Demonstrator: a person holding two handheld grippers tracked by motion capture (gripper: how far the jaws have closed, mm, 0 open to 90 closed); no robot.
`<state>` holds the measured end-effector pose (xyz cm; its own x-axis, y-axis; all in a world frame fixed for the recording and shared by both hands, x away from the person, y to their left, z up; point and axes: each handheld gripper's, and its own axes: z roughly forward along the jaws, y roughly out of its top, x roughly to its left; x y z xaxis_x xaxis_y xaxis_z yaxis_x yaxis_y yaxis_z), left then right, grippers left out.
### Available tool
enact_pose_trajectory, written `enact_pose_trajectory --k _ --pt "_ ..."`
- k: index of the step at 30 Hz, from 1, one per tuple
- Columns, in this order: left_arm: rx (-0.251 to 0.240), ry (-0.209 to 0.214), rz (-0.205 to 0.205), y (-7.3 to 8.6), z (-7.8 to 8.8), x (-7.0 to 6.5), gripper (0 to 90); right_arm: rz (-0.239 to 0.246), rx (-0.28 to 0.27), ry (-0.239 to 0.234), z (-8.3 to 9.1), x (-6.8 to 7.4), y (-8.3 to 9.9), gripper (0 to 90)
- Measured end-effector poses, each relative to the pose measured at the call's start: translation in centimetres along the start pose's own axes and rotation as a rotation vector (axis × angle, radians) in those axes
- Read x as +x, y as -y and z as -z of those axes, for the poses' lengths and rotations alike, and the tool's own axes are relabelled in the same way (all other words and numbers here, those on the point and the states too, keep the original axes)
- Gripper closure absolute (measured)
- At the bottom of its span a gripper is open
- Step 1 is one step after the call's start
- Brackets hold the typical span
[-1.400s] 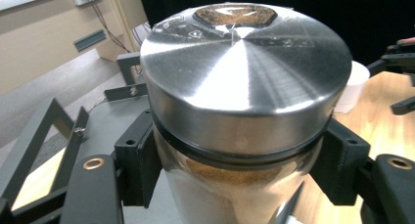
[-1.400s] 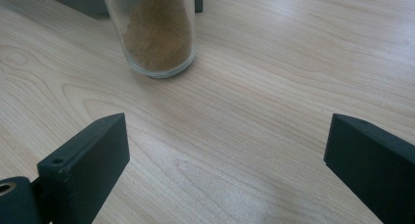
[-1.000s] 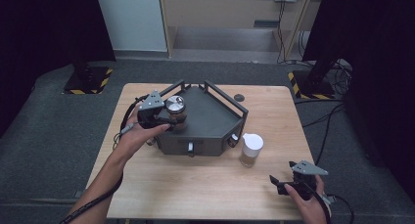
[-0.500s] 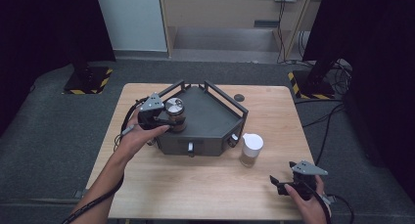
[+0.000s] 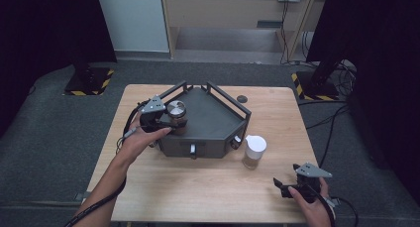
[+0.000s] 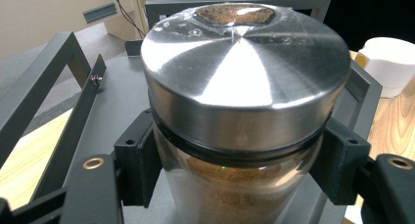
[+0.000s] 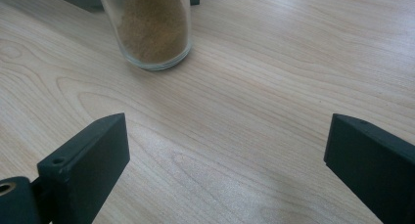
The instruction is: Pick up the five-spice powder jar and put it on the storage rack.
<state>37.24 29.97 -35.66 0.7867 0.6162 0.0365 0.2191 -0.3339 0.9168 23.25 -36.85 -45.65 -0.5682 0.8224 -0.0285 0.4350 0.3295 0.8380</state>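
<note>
A glass jar with a brushed steel lid [image 5: 176, 109] holds brown powder. It is at the left side of the dark grey tray [image 5: 218, 119], and my left gripper [image 5: 174, 124] is shut on its glass body just under the lid. In the left gripper view the jar [image 6: 244, 87] sits between both black pads [image 6: 139, 160]; its base is hidden, so I cannot tell whether it rests on the tray. My right gripper [image 5: 281, 186] lies low at the table's front right, open with only bare wood between its jaws [image 7: 225, 160].
A second glass jar of brown powder with a white lid [image 5: 254, 151] stands on the table just right of the tray's front corner [image 7: 154, 28]. A small dark disc [image 5: 241, 98] lies behind the tray. The tray has raised bar rails [image 6: 63, 82].
</note>
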Motion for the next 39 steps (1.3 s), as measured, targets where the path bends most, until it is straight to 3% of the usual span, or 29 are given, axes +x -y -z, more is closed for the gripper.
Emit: enact_pose_trajectory --k 14,17,23,36,39 --pt "0.009 0.000 -0.010 -0.1 -0.1 0.0 29.2 -0.001 -0.003 -0.005 0.0 0.1 0.0 3.5" --pt "0.022 0.004 -0.019 -0.2 -0.3 -0.3 21.9 0.000 -0.005 -0.003 0.0 0.2 0.0 3.5" --pt "0.019 -0.021 -0.015 -0.3 0.1 -0.7 16.2 0.001 -0.004 -0.003 0.0 0.2 0.0 3.5" --pt "0.007 -0.068 -0.023 -0.3 2.0 -1.5 13.0 -0.002 -0.009 -0.003 0.2 0.1 0.0 3.5" --pt "0.015 -0.081 -0.041 -0.3 2.5 -1.9 12.7 0.000 -0.008 -0.003 0.2 0.1 0.0 3.5"
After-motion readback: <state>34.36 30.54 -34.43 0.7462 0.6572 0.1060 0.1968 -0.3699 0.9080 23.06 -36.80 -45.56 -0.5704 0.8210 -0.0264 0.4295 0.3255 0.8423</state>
